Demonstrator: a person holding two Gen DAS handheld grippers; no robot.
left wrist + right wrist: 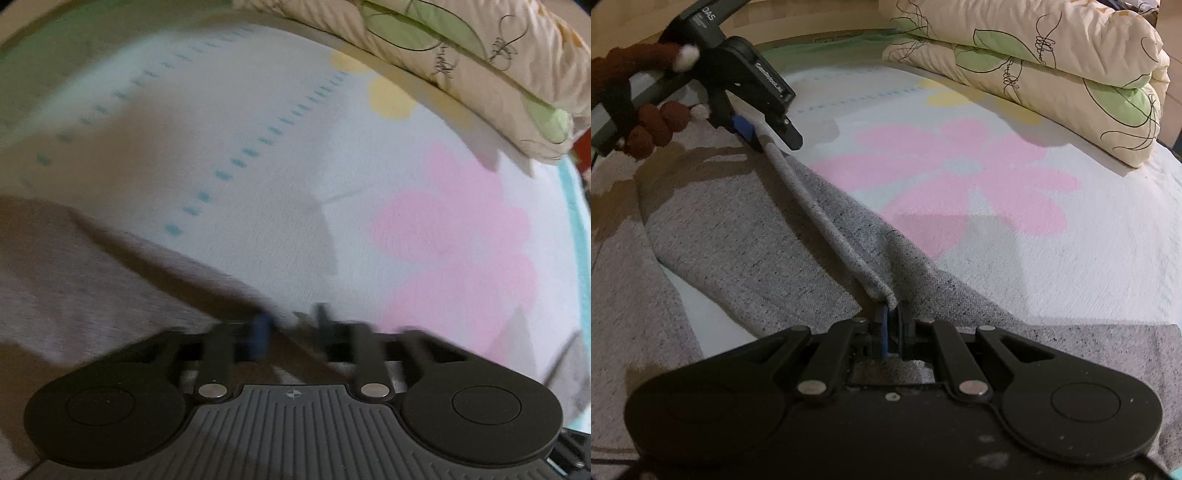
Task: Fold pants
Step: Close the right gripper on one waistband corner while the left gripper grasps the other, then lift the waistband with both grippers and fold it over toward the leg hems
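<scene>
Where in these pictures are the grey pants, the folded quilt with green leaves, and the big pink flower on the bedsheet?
Grey knit pants point(757, 236): right wrist view, on the flat fabric.
Folded cream quilt with green leaves point(1052, 66): right wrist view, on its top layer.
Pink flower printed on the white bedsheet point(960, 166): right wrist view, at its centre.

Folded floral quilt point(1052, 70) on flower-print bed sheet point(1071, 266).

Left wrist view: riding right behind the left gripper point(291, 325), tipped steeply down, close over the sheet point(258, 192), blurred. Right wrist view: riding behind the right gripper point(892, 314), angled down and forward, close over the pants point(757, 236), sharper. Shared by both: the pink flower point(454, 240) point(960, 177) print, the folded quilt point(461, 55) point(1052, 74) at the far edge (upper right each time), plus the left gripper point(764, 138) itself, seen at upper left of the right view.
</scene>
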